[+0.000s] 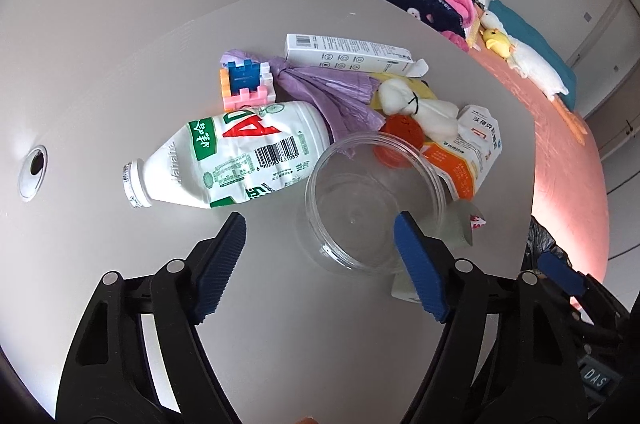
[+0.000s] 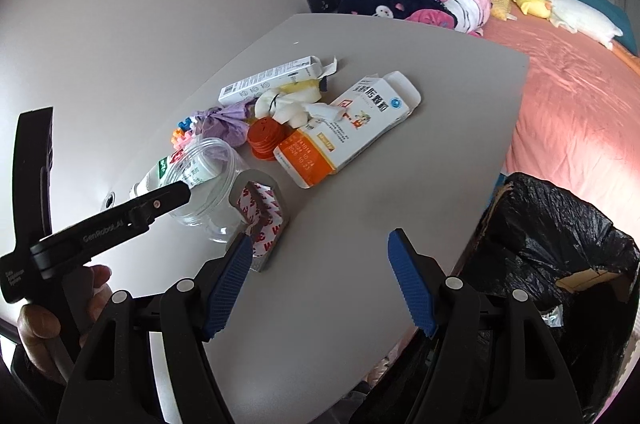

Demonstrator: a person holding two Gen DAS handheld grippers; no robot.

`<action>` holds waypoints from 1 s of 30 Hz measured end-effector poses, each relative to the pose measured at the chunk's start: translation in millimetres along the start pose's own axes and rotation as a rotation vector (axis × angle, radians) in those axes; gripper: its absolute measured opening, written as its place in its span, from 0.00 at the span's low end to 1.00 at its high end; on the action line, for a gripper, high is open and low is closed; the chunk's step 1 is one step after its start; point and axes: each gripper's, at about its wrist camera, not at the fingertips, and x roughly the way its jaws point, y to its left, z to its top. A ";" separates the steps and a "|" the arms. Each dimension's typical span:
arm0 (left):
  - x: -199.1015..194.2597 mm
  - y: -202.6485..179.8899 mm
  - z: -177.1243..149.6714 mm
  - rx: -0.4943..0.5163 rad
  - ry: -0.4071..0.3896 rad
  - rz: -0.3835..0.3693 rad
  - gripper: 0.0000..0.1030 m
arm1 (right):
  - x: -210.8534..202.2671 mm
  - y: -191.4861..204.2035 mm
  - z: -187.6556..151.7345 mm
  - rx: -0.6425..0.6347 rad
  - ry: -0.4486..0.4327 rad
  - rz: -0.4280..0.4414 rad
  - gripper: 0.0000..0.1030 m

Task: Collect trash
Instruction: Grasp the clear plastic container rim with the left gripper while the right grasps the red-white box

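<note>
Here the desk (image 2: 360, 216) carries a cluster of rubbish near its middle, while the bin lined with a black bag (image 2: 560, 236) stands just off the desk's near right edge, beside the bed (image 2: 580, 96); largest among the items lie the crumpled white bottle (image 1: 236, 156) on its side and the orange-and-white carton (image 2: 352, 132), then the clear plastic jar (image 1: 372, 200) standing upright with its mouth open, the long white box (image 1: 348, 54), the purple bag (image 1: 324, 92), and the small red-printed packet (image 2: 264, 220). The step in hand appears to be the approach to a first pick; the left tool (image 1: 320, 256) hovers low over the desk, its jaws spread wide and empty, its right finger (image 1: 416, 264) overlapping the jar's rim. The next move likely calls for closing on the jar wall, then carrying it rightward to the bin. The right tool (image 2: 320, 276), likewise wide and empty, hangs above bare desk near the packet.
</note>
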 end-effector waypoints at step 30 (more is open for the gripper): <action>40.5 24.5 10.8 -0.040 0.055 0.038 0.23 | 75.8 43.1 16.5 -0.073 0.127 0.108 0.50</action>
